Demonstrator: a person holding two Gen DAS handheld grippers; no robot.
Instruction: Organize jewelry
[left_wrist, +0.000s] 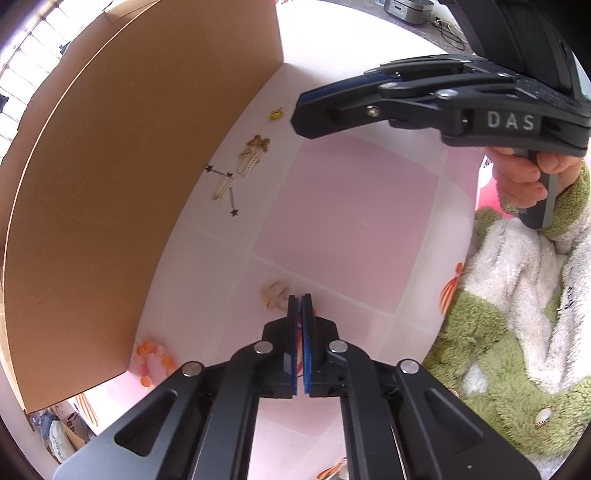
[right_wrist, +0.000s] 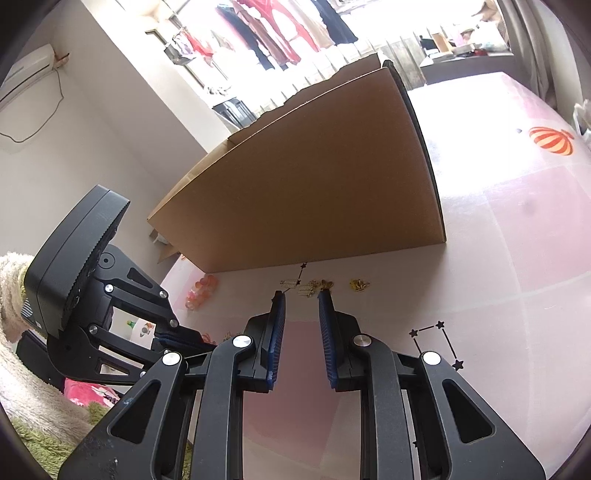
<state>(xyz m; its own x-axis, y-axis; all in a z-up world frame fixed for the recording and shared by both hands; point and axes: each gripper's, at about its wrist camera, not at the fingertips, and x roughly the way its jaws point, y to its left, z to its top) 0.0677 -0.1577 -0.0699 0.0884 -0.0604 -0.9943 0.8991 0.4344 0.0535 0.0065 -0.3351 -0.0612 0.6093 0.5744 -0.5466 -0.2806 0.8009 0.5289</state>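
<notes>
Jewelry lies on the pink and white tablecloth (left_wrist: 351, 214) along a cardboard box (left_wrist: 129, 184). There is an orange bead piece (left_wrist: 153, 356), a cream piece (left_wrist: 275, 293), gold mesh earrings (left_wrist: 249, 160), black star links (left_wrist: 221, 173) and a small yellow piece (left_wrist: 276, 113). My left gripper (left_wrist: 300, 297) points straight down, shut, its tips just right of the cream piece. An orange fleck shows in the slit between the pads; I cannot tell what it is. My right gripper (right_wrist: 301, 295) is open and holds nothing, aimed at the gold earrings (right_wrist: 306, 288). A black star chain (right_wrist: 436, 339) lies to its right.
The box wall (right_wrist: 314, 184) stands right behind the row of jewelry. A hand (left_wrist: 524, 177) in a fluffy green and white sleeve (left_wrist: 517, 295) holds the right gripper at the table's edge. An orange balloon print (right_wrist: 550, 140) marks the cloth far right.
</notes>
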